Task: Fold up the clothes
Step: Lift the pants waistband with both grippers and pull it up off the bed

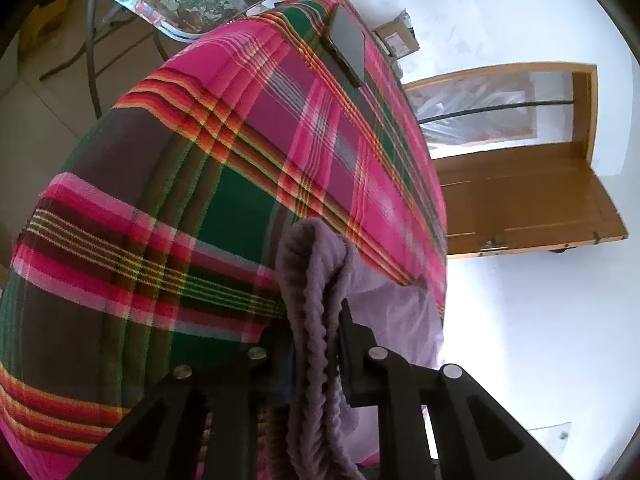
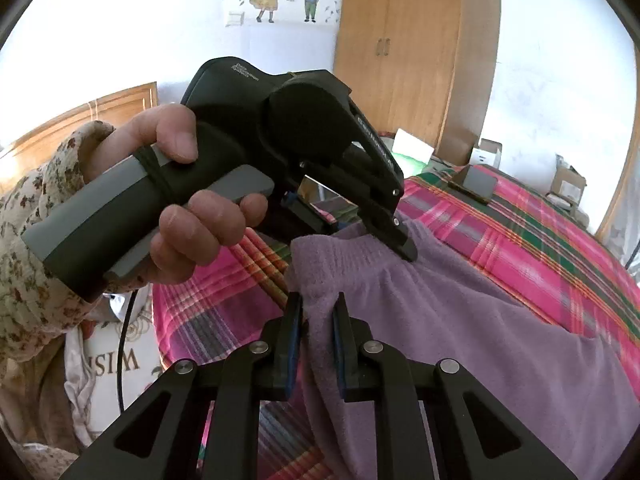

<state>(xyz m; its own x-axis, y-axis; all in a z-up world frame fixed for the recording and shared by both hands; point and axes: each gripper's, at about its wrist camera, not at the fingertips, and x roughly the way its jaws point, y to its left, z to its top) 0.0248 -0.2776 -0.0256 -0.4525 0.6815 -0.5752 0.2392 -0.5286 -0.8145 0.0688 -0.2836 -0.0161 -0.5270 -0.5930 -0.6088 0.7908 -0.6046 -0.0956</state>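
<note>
Right wrist view: both claws [image 2: 316, 308] [image 2: 402, 246] grip purple garment [image 2: 460, 320]; bag [image 2: 120, 360] reads "WISH".

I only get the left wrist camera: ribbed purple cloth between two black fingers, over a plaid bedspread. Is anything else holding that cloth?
Observer: Yes. The right gripper is shut on the same purple fleece garment, close beside the first grip.
Operator: Who carries the gripper I'm looking through?
Observer: A hand in a floral sleeve holds the left gripper by its handle.
Operator: Where is the rest of the cloth?
Observer: It lies spread on the plaid bedspread, running off to the right in the right wrist view.
</note>
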